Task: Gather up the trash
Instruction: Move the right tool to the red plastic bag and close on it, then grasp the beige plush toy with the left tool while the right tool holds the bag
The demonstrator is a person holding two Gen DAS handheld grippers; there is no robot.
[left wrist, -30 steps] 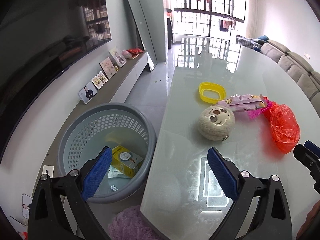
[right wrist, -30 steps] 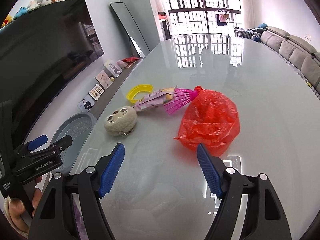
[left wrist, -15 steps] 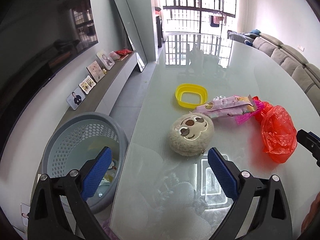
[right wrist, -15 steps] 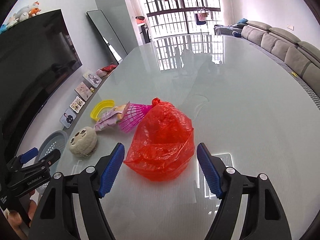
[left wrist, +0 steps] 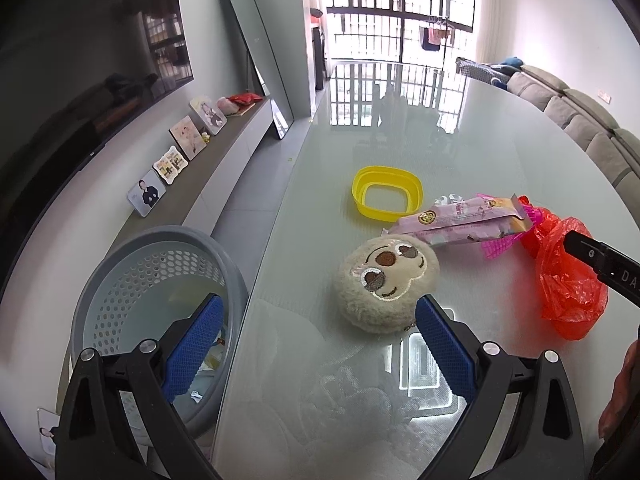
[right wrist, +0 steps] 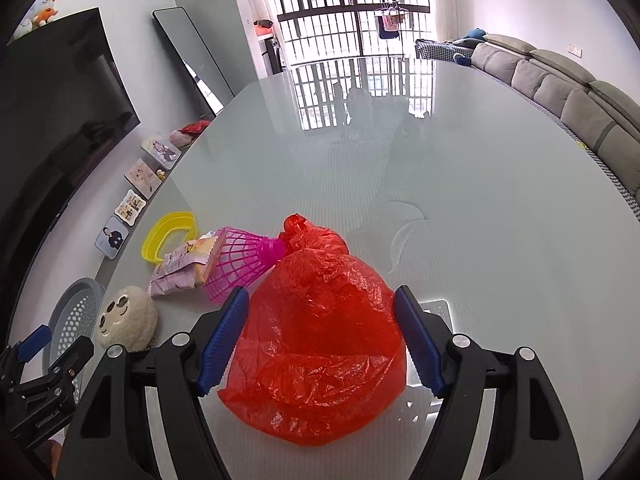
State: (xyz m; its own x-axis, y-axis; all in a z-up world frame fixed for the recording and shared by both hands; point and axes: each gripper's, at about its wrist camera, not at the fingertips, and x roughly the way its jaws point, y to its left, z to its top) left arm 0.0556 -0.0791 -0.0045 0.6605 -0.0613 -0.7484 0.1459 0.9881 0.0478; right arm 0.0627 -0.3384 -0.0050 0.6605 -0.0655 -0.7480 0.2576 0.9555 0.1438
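Both tongs, left [left wrist: 316,344] and right [right wrist: 320,340], gape; red bag [right wrist: 316,344] hides the tabletop between.

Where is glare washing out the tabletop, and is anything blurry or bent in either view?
Left wrist view: window grid mirrored on the glass table, bright light patch near the plush toy; edges curve. Right wrist view: the same reflection at the far end; red bag sharp; sofa bows.
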